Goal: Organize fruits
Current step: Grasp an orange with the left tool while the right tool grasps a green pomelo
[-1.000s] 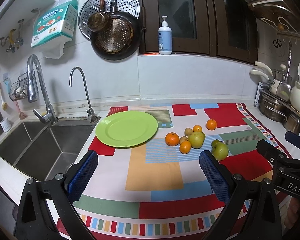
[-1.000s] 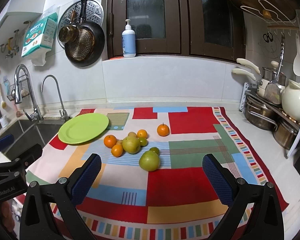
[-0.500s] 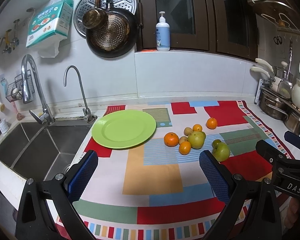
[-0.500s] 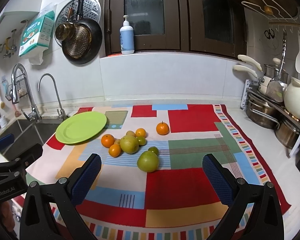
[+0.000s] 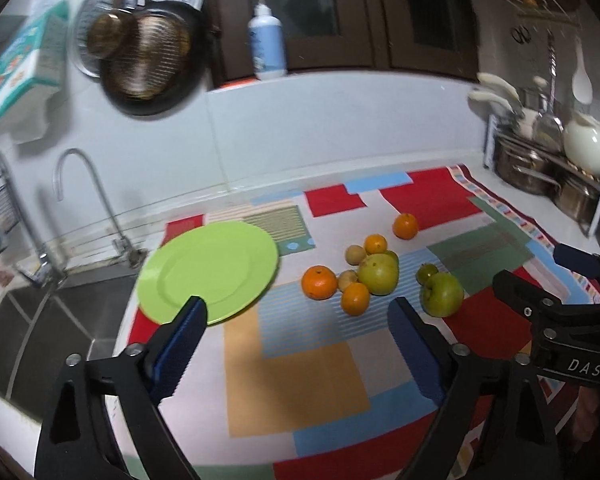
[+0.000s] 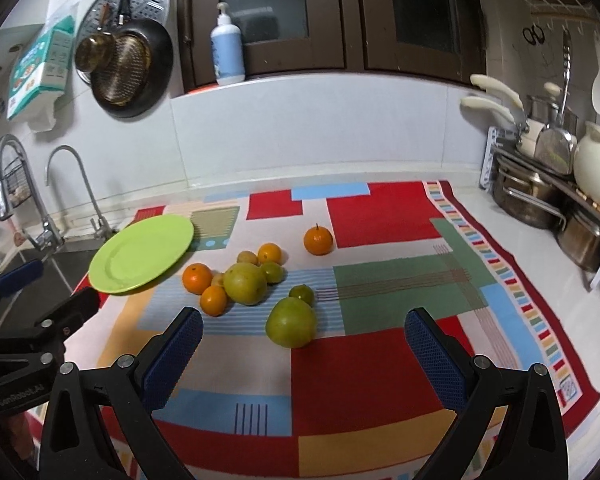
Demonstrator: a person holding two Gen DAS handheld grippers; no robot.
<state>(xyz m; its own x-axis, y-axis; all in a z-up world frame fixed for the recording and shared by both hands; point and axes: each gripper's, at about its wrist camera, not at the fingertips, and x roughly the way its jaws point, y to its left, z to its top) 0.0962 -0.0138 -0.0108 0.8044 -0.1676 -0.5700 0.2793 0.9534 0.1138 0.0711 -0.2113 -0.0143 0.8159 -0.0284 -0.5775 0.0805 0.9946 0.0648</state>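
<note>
A green plate (image 5: 210, 270) (image 6: 142, 253) lies empty on the patterned cloth, left of a cluster of fruit. The cluster holds several oranges, a big yellow-green fruit (image 5: 378, 274) (image 6: 245, 283), and small brownish ones. A green apple (image 5: 443, 294) (image 6: 291, 322) lies nearest, with a small green fruit (image 6: 301, 294) behind it. One orange (image 5: 405, 226) (image 6: 318, 241) sits apart at the back. My left gripper (image 5: 296, 342) is open and empty above the cloth before the plate and fruit. My right gripper (image 6: 304, 354) is open and empty, just short of the green apple.
A sink (image 5: 40, 320) with two taps lies left of the cloth. Steel pots and a white jug (image 6: 596, 170) stand on a rack at the right. Pans hang on the wall (image 6: 128, 68). A soap bottle (image 6: 227, 46) stands on the ledge.
Both grippers have moved forward and down toward the fruit, which now looks larger and closer. The left view is blurred and has swung right. Nothing has been picked up.
</note>
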